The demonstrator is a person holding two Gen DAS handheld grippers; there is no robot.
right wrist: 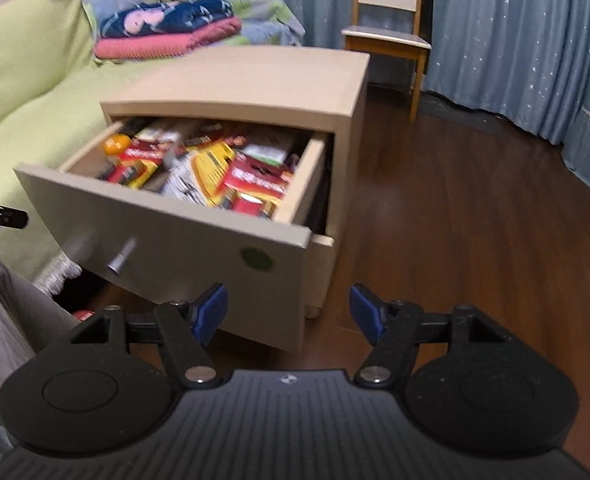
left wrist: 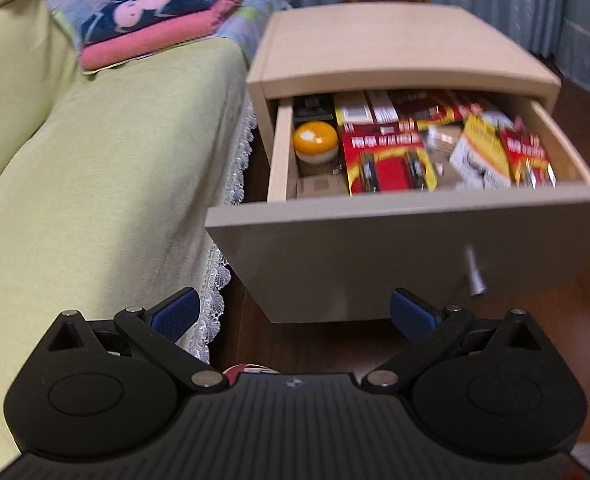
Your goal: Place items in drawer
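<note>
Nearest the lens, the left tongs (left wrist: pixel 291 314) stand spread wide with nothing between their blue pads, hanging low in front of the drawer (left wrist: pixel 411 256) face. Over in the right wrist view the right tongs (right wrist: pixel 289 312) are likewise parted and empty, held just off the drawer's near corner.

That drawer is pulled well out of the bedside cabinet (left wrist: pixel 399 48), probably so its whole interior can be reached from above. It is already crowded: red and yellow battery packs (left wrist: pixel 387 160) overlap across most of it, and a round yellow-topped tub (left wrist: pixel 315 142) sits in the back left corner against the side wall. Motion blur makes the smaller print and pieces unreadable. A metal knob (left wrist: pixel 475 276) projects from the drawer front, the obvious place to push or pull.

Since neither pair of tongs carries anything and the drawer looks full, the placing seems largely done; shutting the drawer or fetching another item would plausibly follow. Beside the cabinet runs a bed (left wrist: pixel 107 184) under a green cover, folded blankets (left wrist: pixel 159 20) stacked at its far end.
</note>
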